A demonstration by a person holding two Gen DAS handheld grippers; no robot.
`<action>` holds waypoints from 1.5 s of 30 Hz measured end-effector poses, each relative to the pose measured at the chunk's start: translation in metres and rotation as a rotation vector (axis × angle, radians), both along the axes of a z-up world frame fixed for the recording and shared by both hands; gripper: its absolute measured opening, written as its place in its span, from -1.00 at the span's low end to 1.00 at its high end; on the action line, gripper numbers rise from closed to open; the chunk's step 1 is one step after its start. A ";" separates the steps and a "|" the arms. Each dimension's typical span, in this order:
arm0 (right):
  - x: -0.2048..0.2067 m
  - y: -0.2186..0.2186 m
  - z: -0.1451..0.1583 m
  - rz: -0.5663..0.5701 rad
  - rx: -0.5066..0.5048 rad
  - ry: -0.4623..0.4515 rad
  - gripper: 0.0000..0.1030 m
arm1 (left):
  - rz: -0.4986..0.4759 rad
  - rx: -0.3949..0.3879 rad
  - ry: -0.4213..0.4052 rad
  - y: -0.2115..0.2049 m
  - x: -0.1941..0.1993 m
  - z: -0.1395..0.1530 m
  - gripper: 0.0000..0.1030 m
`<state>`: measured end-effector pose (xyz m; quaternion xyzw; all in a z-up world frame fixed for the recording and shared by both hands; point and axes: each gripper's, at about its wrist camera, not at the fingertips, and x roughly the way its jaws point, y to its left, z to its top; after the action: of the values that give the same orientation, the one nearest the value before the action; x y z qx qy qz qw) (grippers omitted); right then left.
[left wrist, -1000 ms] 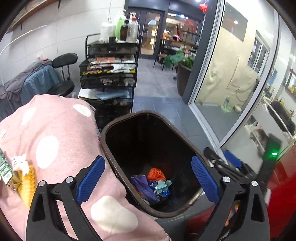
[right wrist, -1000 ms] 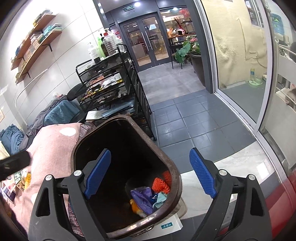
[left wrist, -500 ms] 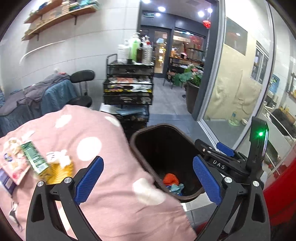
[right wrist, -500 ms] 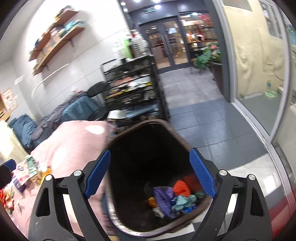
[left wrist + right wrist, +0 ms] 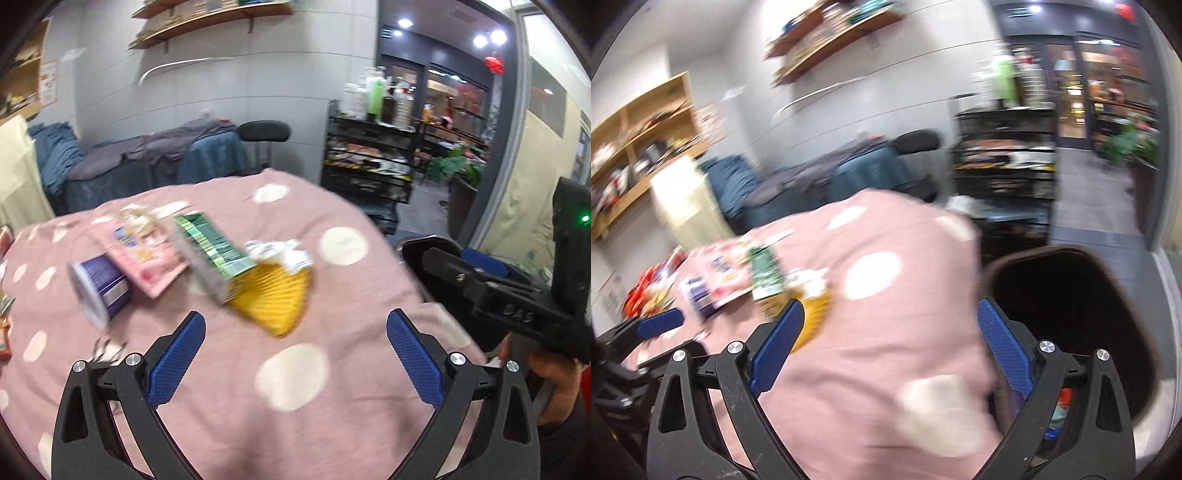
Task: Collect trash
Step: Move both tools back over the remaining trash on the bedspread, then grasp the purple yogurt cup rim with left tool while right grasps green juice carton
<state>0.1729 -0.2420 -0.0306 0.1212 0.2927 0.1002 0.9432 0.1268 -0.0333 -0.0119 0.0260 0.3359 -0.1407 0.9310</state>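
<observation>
Both claws are empty with jaws wide apart; the right claw (image 5: pixel 890 350) has just been opening further with nothing between its jaws. The left claw (image 5: pixel 295 354) hovers over a counter draped in pink spotted cloth (image 5: pixel 295 373). Just beyond lie the trash: a green carton (image 5: pixel 210 251), a yellow wrapper (image 5: pixel 273 299), a pink packet (image 5: pixel 144 258) and a purple cup (image 5: pixel 99 291). The dark bin (image 5: pixel 1071 314) stands at the right. Best take the nearest piece, centred between the pads, before closing.

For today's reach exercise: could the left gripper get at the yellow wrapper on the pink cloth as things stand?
Probably yes. The left gripper is open and empty, the yellow wrapper lies just ahead of its fingertips, and only bare pink cloth lies between. A green carton overlaps the wrapper's far edge.
</observation>
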 end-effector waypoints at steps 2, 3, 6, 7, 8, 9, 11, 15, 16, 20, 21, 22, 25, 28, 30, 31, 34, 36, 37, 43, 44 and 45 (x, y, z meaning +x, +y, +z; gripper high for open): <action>0.005 0.019 -0.001 0.060 -0.001 0.015 0.82 | 0.048 0.001 0.014 0.023 -0.003 -0.007 0.89; 0.008 0.031 -0.001 0.101 0.000 0.025 0.82 | 0.079 0.002 0.024 0.036 -0.003 -0.011 0.89; 0.015 0.065 -0.005 0.207 0.002 0.061 0.82 | 0.152 -0.014 0.046 0.070 -0.005 -0.019 0.89; 0.018 0.074 -0.007 0.235 0.000 0.073 0.82 | 0.178 -0.025 0.054 0.083 -0.005 -0.022 0.89; 0.020 0.084 -0.009 0.261 -0.006 0.084 0.82 | 0.205 -0.036 0.060 0.097 -0.005 -0.024 0.89; 0.022 0.093 -0.011 0.284 -0.013 0.093 0.82 | 0.231 -0.045 0.065 0.109 -0.005 -0.025 0.89; 0.022 0.108 -0.015 0.317 -0.021 0.103 0.82 | 0.274 -0.056 0.072 0.128 -0.003 -0.026 0.89; 0.040 0.133 -0.021 0.345 -0.041 0.141 0.82 | 0.307 -0.076 0.072 0.153 0.007 -0.026 0.84; 0.045 0.136 -0.022 0.353 -0.043 0.148 0.82 | 0.304 -0.072 0.073 0.154 0.012 -0.026 0.83; 0.070 0.149 -0.022 0.372 -0.079 0.165 0.82 | 0.276 -0.037 0.105 0.154 0.041 -0.031 0.65; 0.078 0.152 -0.021 0.375 -0.087 0.170 0.82 | 0.266 -0.031 0.110 0.154 0.047 -0.033 0.65; 0.088 0.153 -0.022 0.376 -0.085 0.175 0.82 | 0.254 -0.025 0.117 0.153 0.054 -0.034 0.64; 0.117 0.161 -0.026 0.396 -0.071 0.203 0.73 | 0.249 -0.007 0.131 0.152 0.072 -0.040 0.53; 0.142 0.170 -0.026 0.403 -0.076 0.211 0.68 | 0.251 -0.005 0.151 0.155 0.084 -0.045 0.35; 0.160 0.179 -0.029 0.406 -0.081 0.217 0.59 | 0.254 -0.012 0.162 0.157 0.088 -0.047 0.13; 0.166 0.183 -0.031 0.409 -0.084 0.221 0.54 | 0.254 -0.018 0.168 0.158 0.090 -0.049 0.07; 0.187 0.197 -0.043 0.420 -0.101 0.260 0.44 | 0.255 -0.062 0.188 0.162 0.093 -0.053 -0.34; 0.195 0.203 -0.052 0.417 -0.111 0.289 0.03 | 0.266 -0.075 0.195 0.163 0.093 -0.054 -0.60; 0.195 0.203 -0.054 0.427 -0.099 0.292 -0.02 | 0.273 -0.078 0.187 0.164 0.091 -0.053 -0.63; 0.171 0.197 -0.039 0.465 -0.059 0.211 -0.02 | 0.308 -0.118 0.137 0.170 0.072 -0.038 -0.84; 0.163 0.196 -0.032 0.472 -0.052 0.191 -0.02 | 0.311 -0.127 0.127 0.171 0.068 -0.034 -0.85; 0.157 0.195 -0.029 0.477 -0.050 0.179 -0.02 | 0.312 -0.137 0.119 0.173 0.064 -0.031 -0.85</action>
<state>0.3303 -0.0466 -0.0597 0.0339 0.3979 0.3015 0.8658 0.1903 0.1393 -0.0428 -0.0982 0.3799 -0.0186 0.9196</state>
